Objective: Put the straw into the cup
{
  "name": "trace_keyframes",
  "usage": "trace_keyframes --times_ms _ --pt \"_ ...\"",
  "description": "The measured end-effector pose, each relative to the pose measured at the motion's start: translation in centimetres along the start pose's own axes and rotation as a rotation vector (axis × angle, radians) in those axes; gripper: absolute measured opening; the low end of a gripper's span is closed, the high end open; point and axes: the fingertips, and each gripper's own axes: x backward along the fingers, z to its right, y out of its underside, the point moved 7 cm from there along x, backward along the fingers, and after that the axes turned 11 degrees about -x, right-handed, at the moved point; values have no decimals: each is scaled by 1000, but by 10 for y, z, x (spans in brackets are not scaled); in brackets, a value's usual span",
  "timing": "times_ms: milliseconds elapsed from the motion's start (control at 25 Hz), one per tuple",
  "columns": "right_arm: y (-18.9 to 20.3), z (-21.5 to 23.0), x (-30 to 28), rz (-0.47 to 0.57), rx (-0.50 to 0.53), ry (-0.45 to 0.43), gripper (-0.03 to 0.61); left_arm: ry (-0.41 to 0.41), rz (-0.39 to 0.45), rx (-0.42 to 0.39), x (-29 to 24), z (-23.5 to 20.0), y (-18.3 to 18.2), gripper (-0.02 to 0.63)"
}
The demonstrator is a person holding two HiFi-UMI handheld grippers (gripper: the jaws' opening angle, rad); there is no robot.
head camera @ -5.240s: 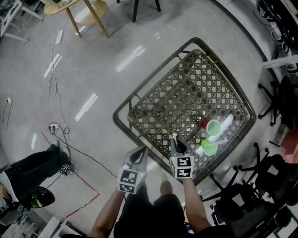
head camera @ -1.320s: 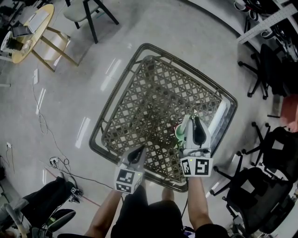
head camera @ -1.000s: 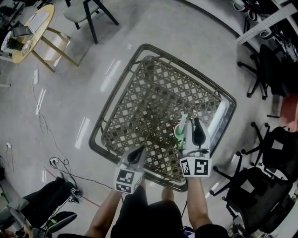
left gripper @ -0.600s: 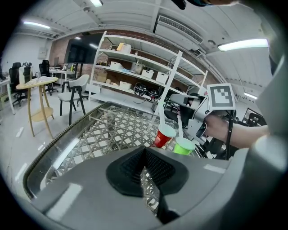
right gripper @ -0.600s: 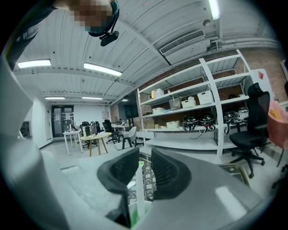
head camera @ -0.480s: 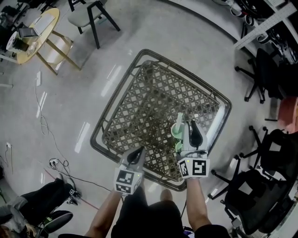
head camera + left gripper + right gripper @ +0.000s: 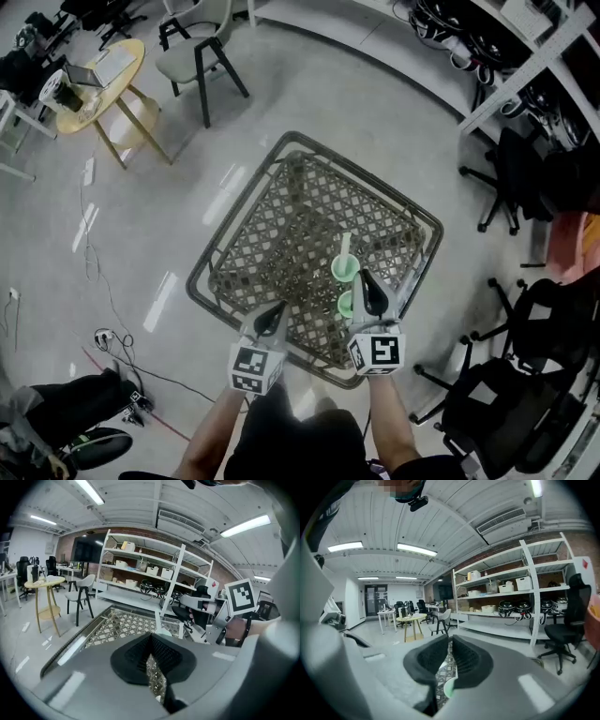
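Observation:
A pale straw [image 7: 343, 246] stands upright in the farther green cup [image 7: 343, 270] on the wicker table [image 7: 281, 234]. A second green cup [image 7: 346, 303] sits just in front of it. My right gripper [image 7: 365, 284] hovers over this nearer cup, apart from the straw. Its jaws have just been closing and now stand a narrow slit apart with nothing between them. A green rim [image 7: 448, 687] shows below them. My left gripper [image 7: 273, 319] hangs over the table's near edge, shut and empty. The left gripper view shows the straw [image 7: 156, 619] beyond its jaws.
A round wooden side table [image 7: 98, 80] and a grey chair [image 7: 197, 52] stand at the far left. Black office chairs [image 7: 511, 178] and shelving crowd the right side. Cables [image 7: 89, 244] trail across the floor, and a person's legs [image 7: 56, 422] are at lower left.
Both grippers have risen. The right gripper has drawn back from the straw, which stays standing in the farther cup. The head view now takes in more of the room.

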Motion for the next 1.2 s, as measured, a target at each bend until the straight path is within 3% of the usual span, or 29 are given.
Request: trace_keyframes --times_ms 120,720,1000,1200 --pt "-8 -9 17 -9 13 -27 4 -18 36 -11 13 9 -15 6" --pt "-48 -35 129 -7 24 -120 3 -153 178 -66 109 62 -67 6" --pt "-62 -49 165 15 72 -176 3 -232 246 -87 152 76 -81 6" --pt "-66 -51 202 11 46 -207 3 -270 269 -101 181 96 -82 6"
